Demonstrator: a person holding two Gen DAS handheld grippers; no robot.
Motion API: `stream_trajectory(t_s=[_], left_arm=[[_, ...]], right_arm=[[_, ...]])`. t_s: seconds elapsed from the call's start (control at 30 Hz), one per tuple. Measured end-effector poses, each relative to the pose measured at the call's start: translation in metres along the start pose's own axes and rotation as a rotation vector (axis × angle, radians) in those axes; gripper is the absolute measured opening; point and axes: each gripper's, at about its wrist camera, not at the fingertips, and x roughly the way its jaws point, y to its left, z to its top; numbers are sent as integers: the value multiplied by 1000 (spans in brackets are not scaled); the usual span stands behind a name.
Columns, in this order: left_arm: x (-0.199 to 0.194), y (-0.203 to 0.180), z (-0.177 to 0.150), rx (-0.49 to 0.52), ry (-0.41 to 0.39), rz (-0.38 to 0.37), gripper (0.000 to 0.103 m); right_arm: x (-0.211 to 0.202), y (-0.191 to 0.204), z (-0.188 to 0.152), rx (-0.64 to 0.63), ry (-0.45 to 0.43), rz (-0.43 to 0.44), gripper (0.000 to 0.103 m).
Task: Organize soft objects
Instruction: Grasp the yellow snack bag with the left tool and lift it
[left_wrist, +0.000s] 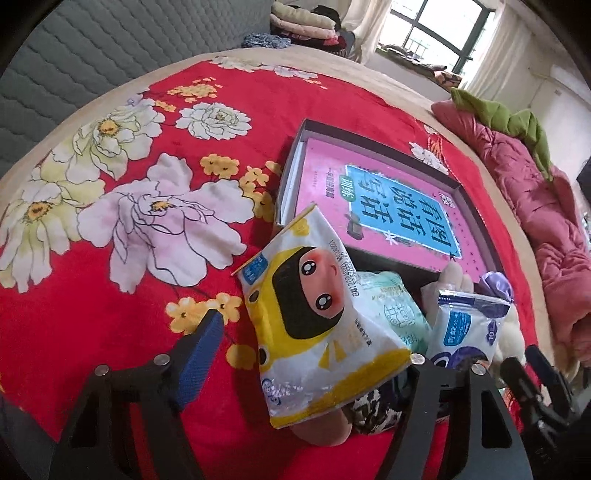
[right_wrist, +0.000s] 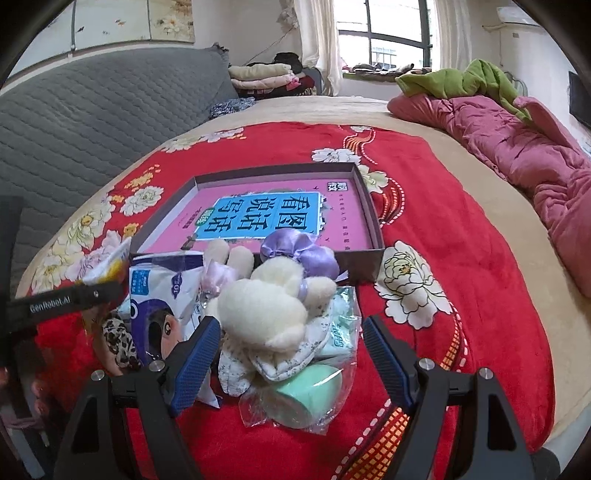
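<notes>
A pile of soft things lies on the red flowered blanket in front of a shallow dark box (left_wrist: 476, 218) (right_wrist: 369, 206) that holds a pink book (left_wrist: 369, 192) (right_wrist: 343, 225). My left gripper (left_wrist: 314, 354) is open around a yellow cartoon tissue pack (left_wrist: 314, 325), whose tip shows in the right wrist view (right_wrist: 110, 262). Beside it lie a mint pack (left_wrist: 391, 306) and a blue-and-white pack (left_wrist: 465, 325) (right_wrist: 159, 291). My right gripper (right_wrist: 291, 343) is open around a cream plush toy (right_wrist: 266, 306) with a purple bow (right_wrist: 299, 251). A mint cup in a clear bag (right_wrist: 306, 391) lies under it.
A pink quilt (left_wrist: 535, 206) (right_wrist: 517, 147) with a green cloth (right_wrist: 461, 81) runs along the bed's right side. A grey quilted cover (left_wrist: 92, 48) (right_wrist: 92, 107) lies to the left. Folded laundry (right_wrist: 266, 75) is stacked at the back. A leopard-print item (right_wrist: 118, 343) lies in the pile.
</notes>
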Motion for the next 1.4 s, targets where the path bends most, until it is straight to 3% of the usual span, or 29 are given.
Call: stream_trajectory(t_s=[0.33,0.47,0.57,0.7,1.13,1.4], left_arm=[[13,2,2,-7,22,-22,59],[16,2,3,-4,27,-26,57],[17,1,3,1,26,-27,56],[19,0,3,5,23,-34,56],[8,8,6,-8,-21,-64,34],[-1,11,6,-16,-41,-71,15]], right_arm=[[15,10,2,-71,-5,-1,76],[19,12,5,-92,-15,15,64],[21,16,6,-124,-32,25,46],[24,17,9,-133,-42,64,42],[4,5,15,-121,-153,97,40],[-3,6,17,-134,-182,97,40]])
